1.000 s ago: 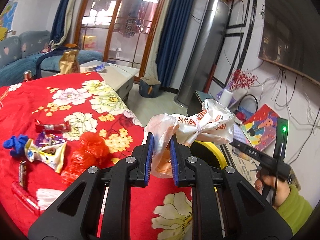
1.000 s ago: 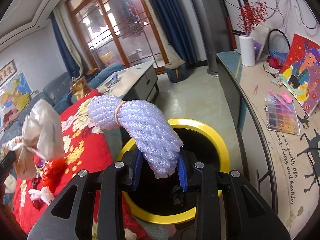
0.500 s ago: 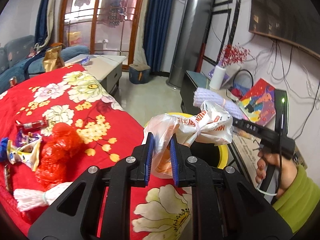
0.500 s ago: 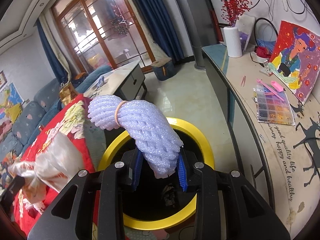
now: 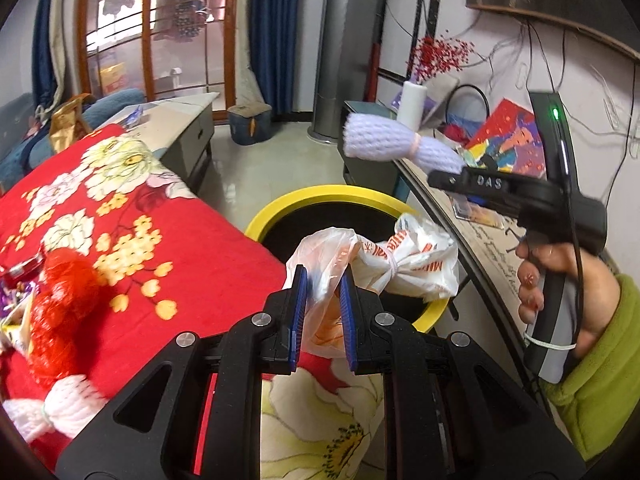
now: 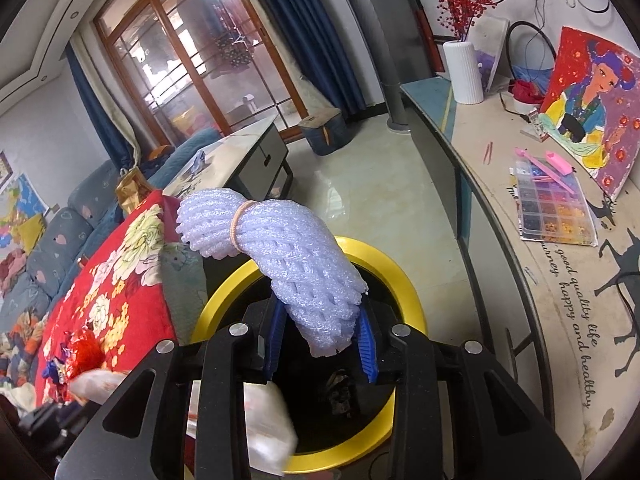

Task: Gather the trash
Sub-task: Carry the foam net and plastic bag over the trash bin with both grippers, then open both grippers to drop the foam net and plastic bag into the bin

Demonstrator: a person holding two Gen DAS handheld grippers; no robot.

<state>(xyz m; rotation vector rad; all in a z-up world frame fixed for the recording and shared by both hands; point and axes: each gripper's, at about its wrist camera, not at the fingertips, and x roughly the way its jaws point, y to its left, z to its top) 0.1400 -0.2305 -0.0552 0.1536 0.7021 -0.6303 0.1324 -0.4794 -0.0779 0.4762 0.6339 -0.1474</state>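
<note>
both tongs are loaded and poised at the yellow-rimmed bin (image 5: 340, 196), so the step in hand looks like the drop. the left tongs (image 5: 323, 312) are closed around the neck of a knotted plastic bag (image 5: 384, 264), its bulk hanging over the near rim of the bin, just off the right-hand edge of the red flowered table (image 5: 192, 264). the right tongs (image 6: 320, 336) are clamped on one end of a lilac foam net bundle (image 6: 280, 256) tied with a rubber band; from the right wrist view that bundle sits directly above the bin's dark opening (image 6: 320, 396).

the next move, as i judge it, calls for letting both pairs spread so each piece falls inside; the bag needs nudging a little further over the opening first, since part of it seems to overhang the rim.

more trash waits on the table toward its left edge: a red mesh wad (image 5: 60, 304), a white foam net (image 5: 52, 412) and some wrappers partly out of frame.
</note>
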